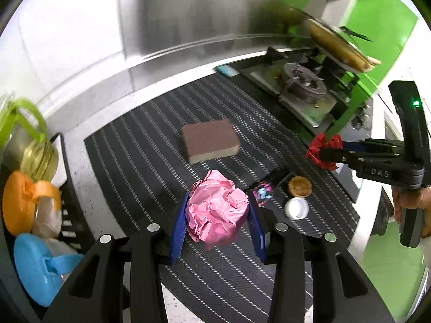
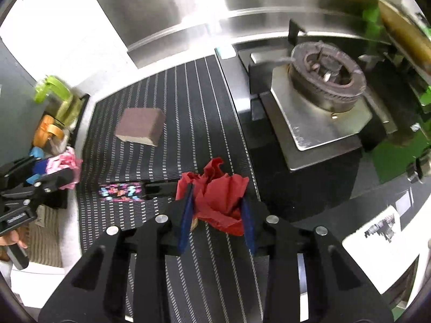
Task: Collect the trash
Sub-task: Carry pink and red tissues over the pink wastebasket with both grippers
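Observation:
My left gripper (image 1: 216, 214) is shut on a crumpled pink paper ball (image 1: 218, 212), held above the striped black mat (image 1: 150, 140). Seen from the right wrist, that pink paper ball (image 2: 67, 164) and the left gripper (image 2: 58, 173) sit at the far left. My right gripper (image 2: 216, 214) is shut on a crumpled red paper (image 2: 218, 193), its blue pads pressing both sides. From the left wrist, the red paper (image 1: 322, 148) and right gripper (image 1: 327, 153) appear at the right, near the stove. A colourful wrapper (image 1: 262, 192) (image 2: 120, 192) lies on the mat.
A brown sponge (image 1: 211, 141) (image 2: 141, 126) lies mid-mat. A brown lid (image 1: 299, 186) and a white cap (image 1: 296, 208) rest beside the wrapper. A gas burner (image 2: 327, 76) stands on the right, with a pan (image 1: 339, 47) behind it. Jars with orange (image 1: 18, 202) and blue lids (image 1: 35, 267) crowd the left.

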Demonstrator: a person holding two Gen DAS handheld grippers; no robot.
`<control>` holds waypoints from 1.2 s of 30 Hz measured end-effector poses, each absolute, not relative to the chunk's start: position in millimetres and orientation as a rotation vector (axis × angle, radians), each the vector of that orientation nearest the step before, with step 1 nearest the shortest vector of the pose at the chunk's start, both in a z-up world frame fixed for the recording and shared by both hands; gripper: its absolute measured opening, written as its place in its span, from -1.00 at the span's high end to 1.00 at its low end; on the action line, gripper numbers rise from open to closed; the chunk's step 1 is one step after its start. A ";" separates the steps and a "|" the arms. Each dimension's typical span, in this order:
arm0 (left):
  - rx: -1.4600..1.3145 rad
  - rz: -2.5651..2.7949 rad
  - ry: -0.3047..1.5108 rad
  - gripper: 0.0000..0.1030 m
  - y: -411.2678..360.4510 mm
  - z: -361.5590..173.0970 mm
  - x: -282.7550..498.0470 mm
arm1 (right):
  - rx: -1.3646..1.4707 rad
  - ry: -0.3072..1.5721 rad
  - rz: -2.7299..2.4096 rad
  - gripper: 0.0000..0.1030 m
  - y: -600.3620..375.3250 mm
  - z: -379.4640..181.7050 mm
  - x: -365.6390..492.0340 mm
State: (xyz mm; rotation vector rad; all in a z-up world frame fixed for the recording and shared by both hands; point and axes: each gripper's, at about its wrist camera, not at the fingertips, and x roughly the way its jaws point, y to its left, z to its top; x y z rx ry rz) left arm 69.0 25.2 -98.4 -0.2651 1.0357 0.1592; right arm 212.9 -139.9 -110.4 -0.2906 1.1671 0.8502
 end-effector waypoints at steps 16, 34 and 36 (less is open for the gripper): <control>-0.005 -0.329 0.957 0.21 -98.3 -45.5 61.3 | -0.056 1.011 0.540 0.37 -278.2 -16.8 73.7; 0.087 -0.630 1.021 0.21 -298.2 -100.8 20.2 | 0.100 1.076 0.154 0.37 -500.0 -81.6 -4.1; 0.088 -0.627 1.035 0.21 -316.1 -114.6 21.4 | 0.109 1.098 0.162 0.37 -519.6 -102.1 4.4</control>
